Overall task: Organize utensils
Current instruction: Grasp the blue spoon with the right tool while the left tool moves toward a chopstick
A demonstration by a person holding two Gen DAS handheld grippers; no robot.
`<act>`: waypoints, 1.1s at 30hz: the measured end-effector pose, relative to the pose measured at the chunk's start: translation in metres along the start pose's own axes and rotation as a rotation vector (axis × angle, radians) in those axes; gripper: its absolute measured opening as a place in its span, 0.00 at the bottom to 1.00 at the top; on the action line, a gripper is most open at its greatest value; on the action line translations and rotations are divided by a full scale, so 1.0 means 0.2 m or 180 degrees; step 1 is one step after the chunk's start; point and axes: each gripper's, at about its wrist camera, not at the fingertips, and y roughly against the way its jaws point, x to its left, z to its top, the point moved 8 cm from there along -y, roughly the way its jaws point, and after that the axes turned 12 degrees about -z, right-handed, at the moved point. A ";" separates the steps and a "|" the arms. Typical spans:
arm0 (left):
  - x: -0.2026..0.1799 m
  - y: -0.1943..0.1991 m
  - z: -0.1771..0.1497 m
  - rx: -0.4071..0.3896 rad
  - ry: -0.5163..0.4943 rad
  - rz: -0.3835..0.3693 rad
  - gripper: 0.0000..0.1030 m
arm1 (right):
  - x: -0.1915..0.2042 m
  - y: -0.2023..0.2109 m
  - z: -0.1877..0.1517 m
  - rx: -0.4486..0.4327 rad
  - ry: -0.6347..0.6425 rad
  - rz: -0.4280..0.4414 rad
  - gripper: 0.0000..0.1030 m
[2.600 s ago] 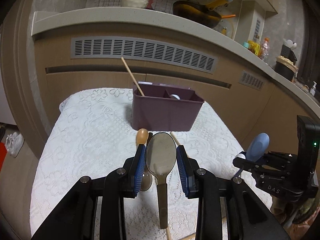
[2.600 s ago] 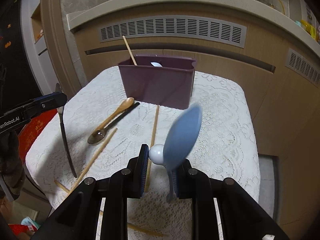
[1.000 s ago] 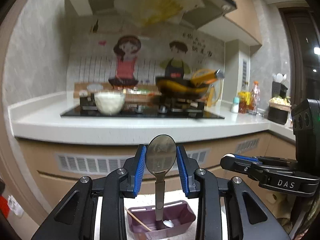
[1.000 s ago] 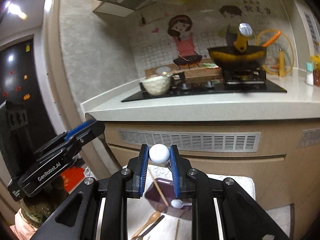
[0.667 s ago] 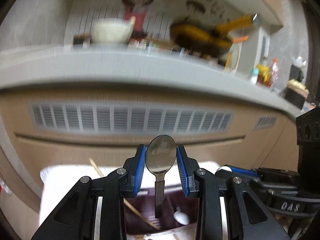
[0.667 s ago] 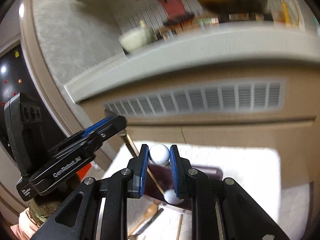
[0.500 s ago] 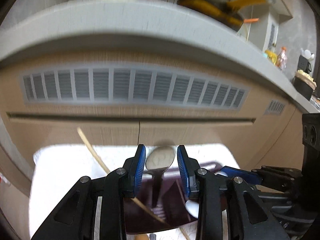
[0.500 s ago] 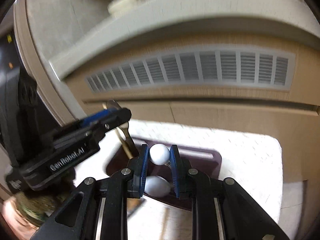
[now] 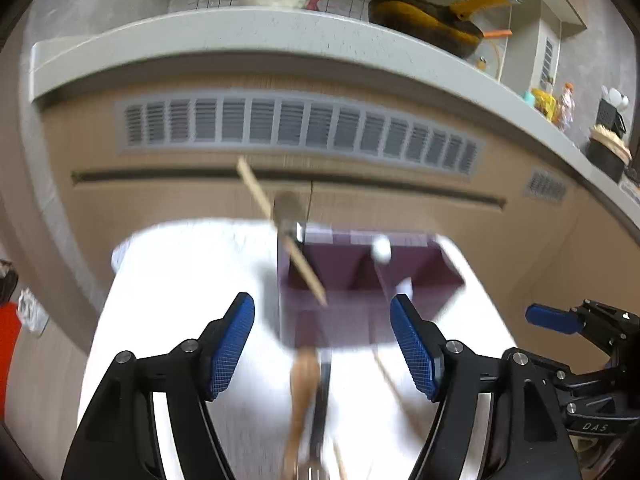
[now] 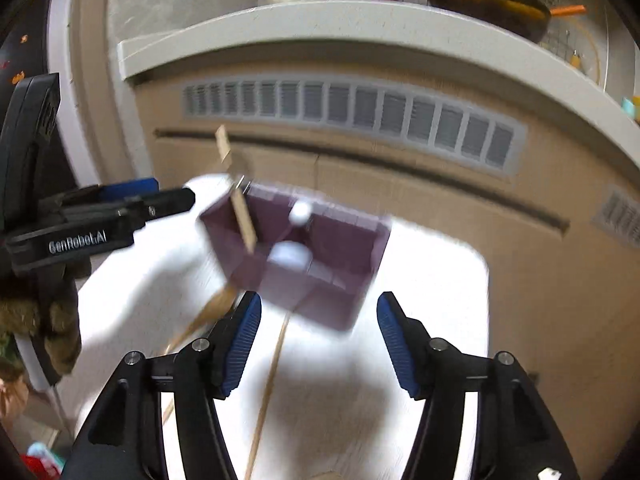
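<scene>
The purple divided caddy [image 9: 360, 280] stands on the white lace-covered table [image 9: 180, 280], also in the right wrist view [image 10: 304, 256]. A wooden chopstick [image 9: 280, 232] and the metal spoon [image 9: 289, 210] stick up from its left part; a white-knobbed blue spoon [image 10: 290, 254] lies in its middle. My left gripper [image 9: 322, 344] is open and empty just before the caddy. My right gripper [image 10: 318, 340] is open and empty, also before the caddy, and shows at the right of the left wrist view [image 9: 554, 320]. Both views are blurred.
On the cloth in front of the caddy lie a wooden spoon [image 9: 302, 392], a dark utensil [image 9: 320, 400] and loose chopsticks [image 10: 268, 396]. Behind the table is a cabinet front with a vent grille [image 9: 296, 128] under a countertop [image 9: 240, 36].
Both grippers opened and let go: the metal spoon and the blue spoon now rest in the caddy. Both grippers have tilted down and drawn back from it.
</scene>
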 end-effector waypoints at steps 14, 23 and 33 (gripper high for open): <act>-0.18 0.19 -0.84 0.0787 -0.0054 -0.0314 0.69 | 0.23 0.17 -0.86 0.0692 -0.0429 0.0314 0.55; -0.34 0.21 -1.02 0.1130 -0.0416 -0.0505 0.69 | 0.32 0.05 -0.91 0.0693 -0.0183 0.0104 0.27; -0.56 0.21 -1.19 0.1606 -0.0857 -0.0907 0.68 | 0.12 0.05 -0.73 0.0584 -0.0384 0.0150 0.06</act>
